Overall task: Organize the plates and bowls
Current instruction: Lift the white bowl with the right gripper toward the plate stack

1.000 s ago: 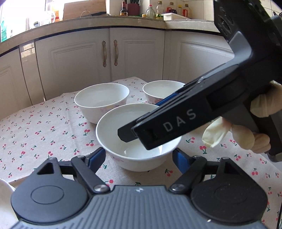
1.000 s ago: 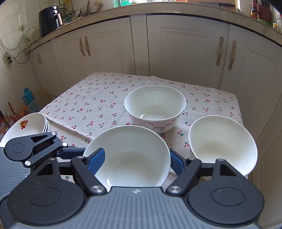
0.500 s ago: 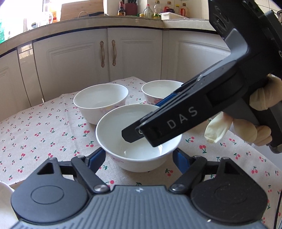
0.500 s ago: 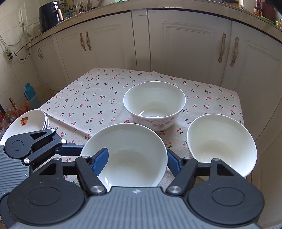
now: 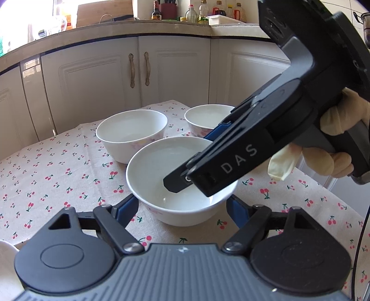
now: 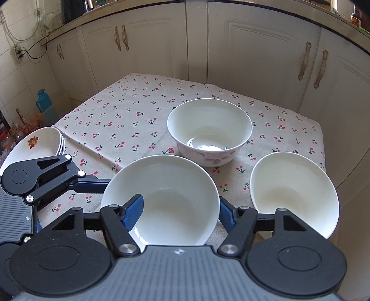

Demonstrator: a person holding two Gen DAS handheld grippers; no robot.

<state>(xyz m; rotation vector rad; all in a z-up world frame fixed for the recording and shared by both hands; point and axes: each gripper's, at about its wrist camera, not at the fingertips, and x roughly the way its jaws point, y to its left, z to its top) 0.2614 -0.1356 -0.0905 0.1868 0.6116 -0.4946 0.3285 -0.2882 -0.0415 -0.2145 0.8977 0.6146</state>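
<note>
Three white bowls stand on a cherry-print tablecloth. The nearest bowl sits between the open fingers of my left gripper. My right gripper is open too, tilted over this same bowl, with one finger down inside it and the other outside its wall. A second bowl and a third bowl with a pink flower print stand behind. A stack of white plates lies at the table's left edge.
White kitchen cabinets wrap round the table on the far sides. A worktop with bottles runs above them. A blue flask stands on the floor left of the table. The left gripper also shows in the right wrist view.
My right gripper has dropped lower over the near bowl, and one finger now reaches deeper inside it. The left gripper and the bowls have barely moved.
</note>
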